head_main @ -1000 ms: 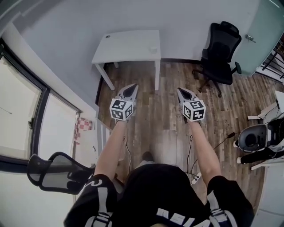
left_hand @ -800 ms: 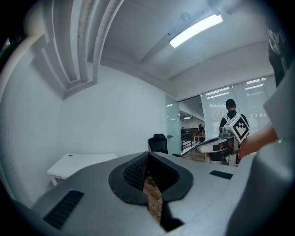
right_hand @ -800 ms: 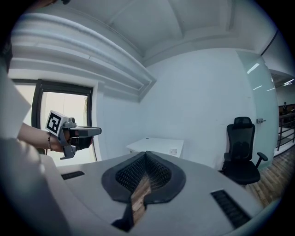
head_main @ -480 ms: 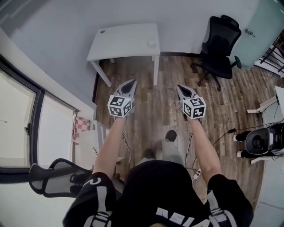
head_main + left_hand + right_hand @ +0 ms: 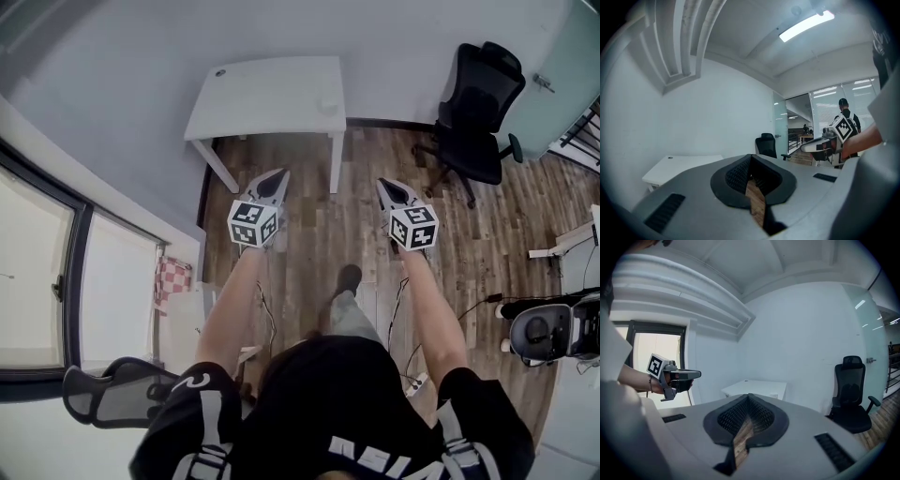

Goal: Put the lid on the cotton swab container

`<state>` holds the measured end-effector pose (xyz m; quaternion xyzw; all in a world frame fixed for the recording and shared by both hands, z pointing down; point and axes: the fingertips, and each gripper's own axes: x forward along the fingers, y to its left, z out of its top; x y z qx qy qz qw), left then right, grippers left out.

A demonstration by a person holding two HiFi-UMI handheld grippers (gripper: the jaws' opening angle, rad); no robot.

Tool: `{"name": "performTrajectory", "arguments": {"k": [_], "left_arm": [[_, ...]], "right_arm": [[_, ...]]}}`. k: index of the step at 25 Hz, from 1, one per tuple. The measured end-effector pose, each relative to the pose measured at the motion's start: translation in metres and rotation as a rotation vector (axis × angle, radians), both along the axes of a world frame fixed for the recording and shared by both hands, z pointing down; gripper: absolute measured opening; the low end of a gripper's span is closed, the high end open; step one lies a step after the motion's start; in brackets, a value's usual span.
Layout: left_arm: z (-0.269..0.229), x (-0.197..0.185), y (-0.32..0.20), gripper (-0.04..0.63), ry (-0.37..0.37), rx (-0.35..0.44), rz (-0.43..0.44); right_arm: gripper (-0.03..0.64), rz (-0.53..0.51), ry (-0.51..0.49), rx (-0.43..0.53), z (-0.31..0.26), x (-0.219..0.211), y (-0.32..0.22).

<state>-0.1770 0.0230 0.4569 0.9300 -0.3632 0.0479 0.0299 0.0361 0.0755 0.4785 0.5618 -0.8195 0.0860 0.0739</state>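
Both grippers are empty: the left hand-held gripper (image 5: 274, 178) and the right hand-held gripper (image 5: 386, 186) each have their jaws pressed together with only floor showing past them, held out side by side above the wood floor (image 5: 361, 234)

The container (image 5: 325, 106) seems to be the small pale thing on the right side of the white worktop (image 5: 262, 94), far ahead and well apart from both grippers. It is too small to make out, and no lid can be picked out. A dark dot (image 5: 220, 72) sits at the worktop's far left corner; what it is I cannot tell

Such a container is likely light, thin plastic, smooth and easy to tip, so steady its side wall with one gripper and take the lid by its rim with the other, squeezing gently

Nothing blocks the way to the worktop. A black chair (image 5: 478, 103) stands to its right, a mesh chair (image 5: 122, 398) near left, cables (image 5: 403, 319) on the floor
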Motion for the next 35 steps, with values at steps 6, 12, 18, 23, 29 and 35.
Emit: {"name": "performTrajectory", "arguments": {"k": [6,12,18,23,29,35], "left_arm": [[-0.001,0.021,-0.077,0.025,0.001,-0.007,-0.021],[-0.005,0.044,-0.141,0.025,-0.003,-0.017,-0.061],[-0.007,0.066,-0.191,0.025,-0.014,-0.021,-0.099],[-0.007,0.087,-0.225,0.025,-0.026,-0.018,-0.115],[-0.004,0.104,-0.245,0.025,-0.029,-0.017,-0.136],[-0.001,0.110,-0.250,0.025,-0.035,-0.025,-0.155]], "right_arm": [[0.014,-0.012,-0.008,-0.004,-0.003,0.025,-0.079],[0.014,-0.059,-0.003,-0.022,-0.004,0.048,-0.150],[0.014,-0.087,-0.016,-0.023,-0.003,0.075,-0.208],[0.014,-0.112,-0.031,-0.021,0.002,0.095,-0.246],[0.014,-0.133,-0.046,-0.029,0.009,0.113,-0.274],[0.014,-0.149,-0.060,-0.036,0.014,0.120,-0.286]]}}
